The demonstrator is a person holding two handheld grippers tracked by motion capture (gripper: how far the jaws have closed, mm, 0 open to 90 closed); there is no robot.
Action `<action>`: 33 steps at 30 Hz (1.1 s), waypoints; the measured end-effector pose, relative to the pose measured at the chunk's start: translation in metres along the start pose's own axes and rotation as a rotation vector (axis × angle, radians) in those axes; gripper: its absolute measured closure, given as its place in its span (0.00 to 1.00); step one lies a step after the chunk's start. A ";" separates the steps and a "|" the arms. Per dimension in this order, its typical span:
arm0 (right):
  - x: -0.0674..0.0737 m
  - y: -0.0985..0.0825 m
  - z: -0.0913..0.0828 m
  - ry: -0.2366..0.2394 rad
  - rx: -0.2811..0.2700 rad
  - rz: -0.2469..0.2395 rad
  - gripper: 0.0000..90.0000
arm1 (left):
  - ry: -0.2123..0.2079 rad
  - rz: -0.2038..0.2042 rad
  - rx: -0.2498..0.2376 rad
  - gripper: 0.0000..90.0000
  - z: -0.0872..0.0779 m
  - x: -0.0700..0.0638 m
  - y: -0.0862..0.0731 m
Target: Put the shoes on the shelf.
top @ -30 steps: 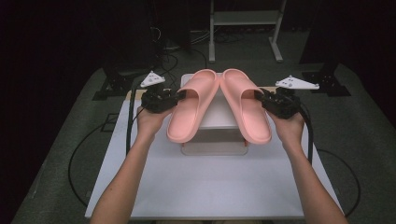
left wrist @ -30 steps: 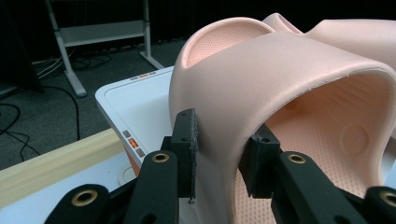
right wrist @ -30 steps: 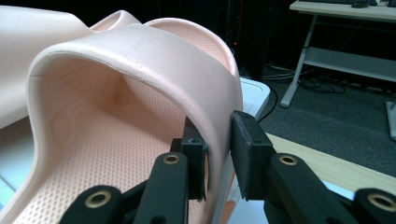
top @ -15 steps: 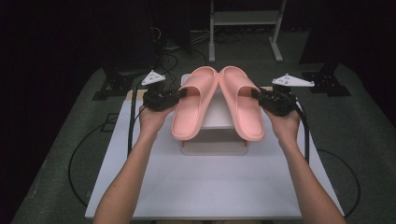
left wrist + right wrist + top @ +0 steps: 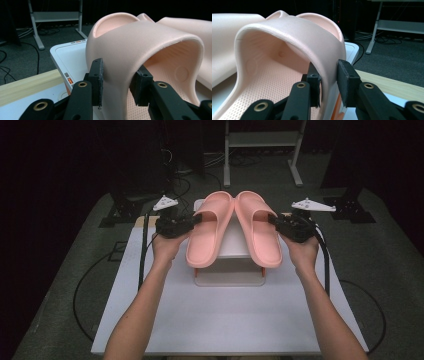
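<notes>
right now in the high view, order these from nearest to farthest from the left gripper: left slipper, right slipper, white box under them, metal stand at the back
1. left slipper, its strap between the left gripper fingers
2. white box, just below and right of it
3. right slipper, across on the right
4. metal stand, far back on the floor

Box and right slipper are close to call.

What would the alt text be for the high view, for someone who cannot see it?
Two hands hold black claws, the left claw and the right claw, each on the strap of a pink slide sandal, above a white box on a white table.
</notes>
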State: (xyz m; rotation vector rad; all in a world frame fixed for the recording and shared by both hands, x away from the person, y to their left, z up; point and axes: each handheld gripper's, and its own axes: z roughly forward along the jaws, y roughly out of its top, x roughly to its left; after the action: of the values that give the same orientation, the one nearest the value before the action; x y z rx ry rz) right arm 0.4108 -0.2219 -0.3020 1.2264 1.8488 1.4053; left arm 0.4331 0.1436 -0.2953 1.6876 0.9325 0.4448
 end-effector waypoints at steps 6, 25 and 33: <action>0.001 -0.001 0.006 -0.004 0.000 0.024 0.77 | 0.000 -0.017 -0.009 0.69 0.006 0.000 -0.001; 0.007 0.003 0.027 -0.016 0.013 0.042 0.74 | 0.008 -0.054 -0.007 0.67 0.018 0.004 -0.001; 0.005 0.003 0.031 -0.008 0.017 0.055 0.74 | 0.000 -0.057 -0.009 0.66 0.024 0.004 -0.001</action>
State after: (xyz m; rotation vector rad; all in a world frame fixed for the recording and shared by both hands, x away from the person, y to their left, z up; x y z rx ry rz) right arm 0.4346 -0.2030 -0.3090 1.2985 1.8386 1.4141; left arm 0.4524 0.1317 -0.3046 1.6485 0.9745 0.4098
